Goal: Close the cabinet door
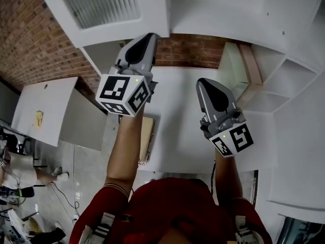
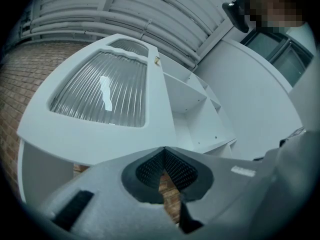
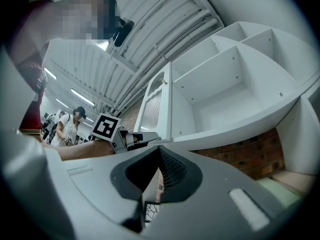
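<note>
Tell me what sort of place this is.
Likely a workshop or industrial hall: ribbed metal roof with strip lights overhead, bare red brick wall, and a white open-shelved cabinet whose ribbed-glass door stands open.

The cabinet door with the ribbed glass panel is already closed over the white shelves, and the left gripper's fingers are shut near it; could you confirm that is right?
Not quite: the cabinet door is open, swung clear of the white shelves, which stand exposed, as the left gripper view shows. The left gripper does have its fingers shut near it.
</note>
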